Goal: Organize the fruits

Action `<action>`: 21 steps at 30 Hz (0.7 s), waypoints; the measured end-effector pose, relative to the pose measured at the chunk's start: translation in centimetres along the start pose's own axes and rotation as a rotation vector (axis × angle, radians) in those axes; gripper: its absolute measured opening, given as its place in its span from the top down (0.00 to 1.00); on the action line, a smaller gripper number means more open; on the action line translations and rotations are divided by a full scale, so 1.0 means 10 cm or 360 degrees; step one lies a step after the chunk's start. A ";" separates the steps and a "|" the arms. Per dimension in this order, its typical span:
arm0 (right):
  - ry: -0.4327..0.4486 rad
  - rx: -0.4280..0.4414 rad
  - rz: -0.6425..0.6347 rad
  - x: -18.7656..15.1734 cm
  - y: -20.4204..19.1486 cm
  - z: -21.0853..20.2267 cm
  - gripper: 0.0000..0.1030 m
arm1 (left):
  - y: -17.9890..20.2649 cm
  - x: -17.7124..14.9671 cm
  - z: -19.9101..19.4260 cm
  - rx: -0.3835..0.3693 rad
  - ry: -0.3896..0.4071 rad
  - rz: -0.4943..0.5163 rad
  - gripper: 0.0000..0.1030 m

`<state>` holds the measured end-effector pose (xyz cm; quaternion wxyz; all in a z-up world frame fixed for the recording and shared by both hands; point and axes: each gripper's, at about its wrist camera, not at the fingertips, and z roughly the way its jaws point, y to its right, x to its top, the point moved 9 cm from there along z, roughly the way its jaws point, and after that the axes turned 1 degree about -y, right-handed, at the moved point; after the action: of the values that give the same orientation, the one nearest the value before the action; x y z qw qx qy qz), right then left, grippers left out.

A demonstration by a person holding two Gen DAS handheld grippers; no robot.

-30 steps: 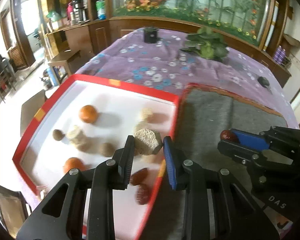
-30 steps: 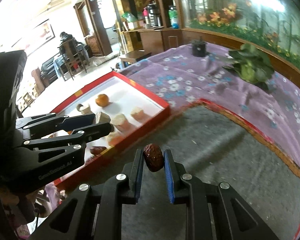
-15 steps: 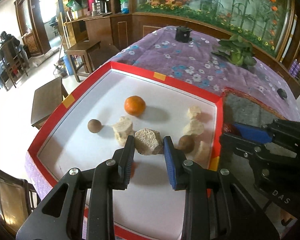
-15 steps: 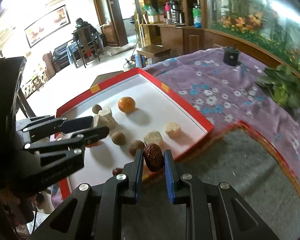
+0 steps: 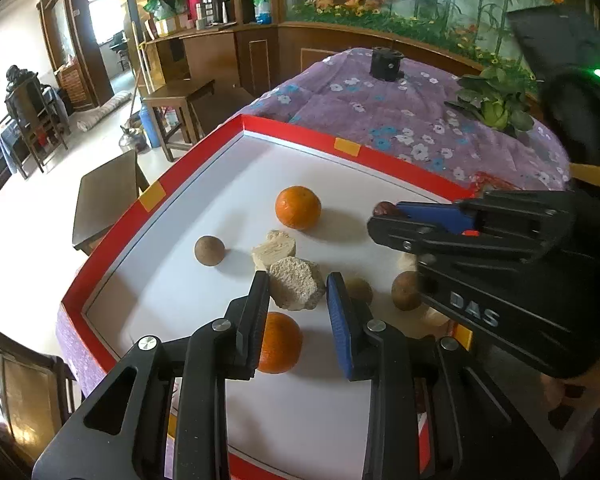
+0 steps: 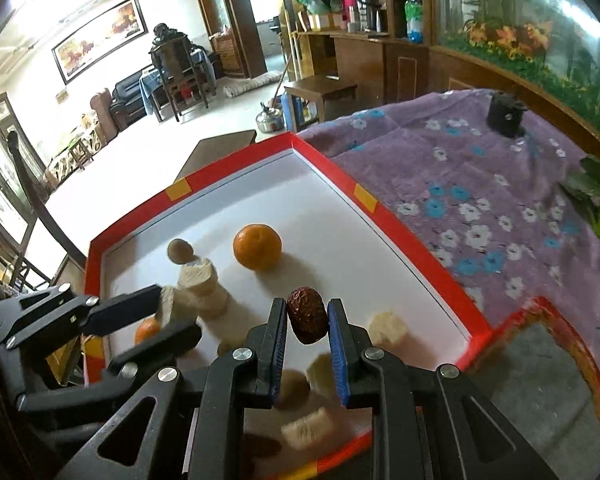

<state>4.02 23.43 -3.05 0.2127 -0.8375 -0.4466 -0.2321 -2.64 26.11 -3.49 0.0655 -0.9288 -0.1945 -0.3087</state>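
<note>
**Both grippers loaded over the red tray**

The left gripper (image 5: 298,300) pinches a pale crumbly chunk (image 5: 296,283) between its fingers; the right gripper (image 6: 308,320) pinches a dark red date (image 6: 307,314). Both hang above the red tray (image 6: 412,240), so the step looks like carrying pieces in for sorting. Next, each piece likely needs lowering beside its own kind before the fingers spread. Beyond the left fingertips lie an orange (image 5: 298,207) and a brown ball (image 5: 209,250); another orange (image 5: 280,342) sits beneath them. The tray rests on a purple flowered cloth (image 6: 500,200), in a living room with wooden furniture.
</note>
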 end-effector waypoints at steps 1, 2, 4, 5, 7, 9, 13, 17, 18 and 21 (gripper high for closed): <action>-0.0012 0.0007 0.0007 0.00 0.01 0.04 0.81 | -0.01 0.00 0.01 0.0006 -0.0003 -0.0007 0.72; -0.0031 0.0016 0.0019 0.00 0.02 0.09 0.81 | -0.03 0.00 0.02 0.0017 -0.0004 -0.0016 0.72; -0.0058 0.0036 0.0047 -0.03 0.03 0.15 0.81 | -0.05 0.00 0.04 0.0035 -0.0012 -0.0030 0.72; -0.0049 0.0049 0.0058 -0.03 0.03 0.16 0.81 | -0.06 0.00 0.05 0.0037 -0.0016 -0.0037 0.72; -0.0041 0.0048 0.0070 -0.02 0.04 0.16 0.80 | -0.07 -0.01 0.08 0.0041 -0.0025 -0.0047 0.72; -0.0035 0.0030 0.0076 -0.03 0.06 0.12 0.75 | -0.07 -0.03 0.11 0.0057 -0.0041 -0.0042 0.70; 0.0013 0.0015 0.0084 -0.06 0.06 -0.03 0.70 | -0.06 -0.04 0.11 0.0075 -0.0027 -0.0035 0.57; 0.0060 -0.0041 0.0101 -0.14 0.08 -0.23 0.69 | -0.02 -0.01 0.03 0.0043 0.0034 -0.0047 0.51; 0.0080 -0.0055 0.0111 -0.16 0.10 -0.28 0.69 | 0.01 0.00 0.01 0.0033 0.0045 -0.0039 0.51; 0.0177 -0.0121 0.0152 -0.22 0.17 -0.53 0.60 | 0.07 0.00 -0.04 0.0012 0.0064 -0.0050 0.51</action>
<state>3.32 18.14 -0.35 0.2160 -0.8511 -0.3845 -0.2848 -2.61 25.37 -3.17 0.0680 -0.9190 -0.2088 -0.3275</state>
